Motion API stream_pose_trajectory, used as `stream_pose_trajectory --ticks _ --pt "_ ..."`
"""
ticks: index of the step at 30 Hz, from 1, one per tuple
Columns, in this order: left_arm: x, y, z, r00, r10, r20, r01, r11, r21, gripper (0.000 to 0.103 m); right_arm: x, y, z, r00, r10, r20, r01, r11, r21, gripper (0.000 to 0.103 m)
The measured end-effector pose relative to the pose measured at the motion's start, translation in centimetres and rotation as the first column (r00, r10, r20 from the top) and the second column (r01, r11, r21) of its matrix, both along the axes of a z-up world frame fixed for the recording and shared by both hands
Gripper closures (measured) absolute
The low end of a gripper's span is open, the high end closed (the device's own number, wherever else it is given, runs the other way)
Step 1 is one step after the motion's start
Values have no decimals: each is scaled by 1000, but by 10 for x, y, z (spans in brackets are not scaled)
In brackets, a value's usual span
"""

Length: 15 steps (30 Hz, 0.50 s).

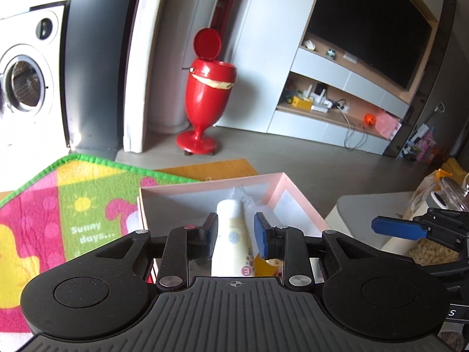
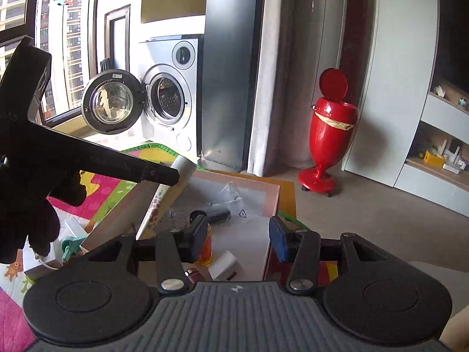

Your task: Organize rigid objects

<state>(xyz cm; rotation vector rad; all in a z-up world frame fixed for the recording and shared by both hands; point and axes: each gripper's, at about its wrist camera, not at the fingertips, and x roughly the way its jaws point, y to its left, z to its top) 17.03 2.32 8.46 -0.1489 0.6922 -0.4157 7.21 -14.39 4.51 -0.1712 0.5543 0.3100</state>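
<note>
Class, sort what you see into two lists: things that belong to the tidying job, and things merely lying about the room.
Part of the job:
- white bottle, between the left gripper's jaws
- pink box
- yellow bottle and white block in the box
- right gripper, jaws open, empty

Lying about:
- red bin
- washing machine
- play mat
- television

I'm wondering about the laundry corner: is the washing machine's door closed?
No, in the right wrist view the washing machine has its round glass door swung wide open to the left, leaving the drum exposed.
</note>
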Motion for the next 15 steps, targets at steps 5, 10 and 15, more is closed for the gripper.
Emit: stream_pose_trajectory --ticks 5,10,15 --pt "-23 34 -17 999 42 -15 -42 999 -31 73 -11 5 -24 998 14 -55 -18 998 -60 52" --pt "-75 71 -25 986 162 47 -164 986 34 74 -19 24 -13 994 83 -69 -85 996 -21 52" --pt "-99 103 -44 968 250 -10 -250 968 5 74 0 65 14 984 148 -103 -143 988 57 53"
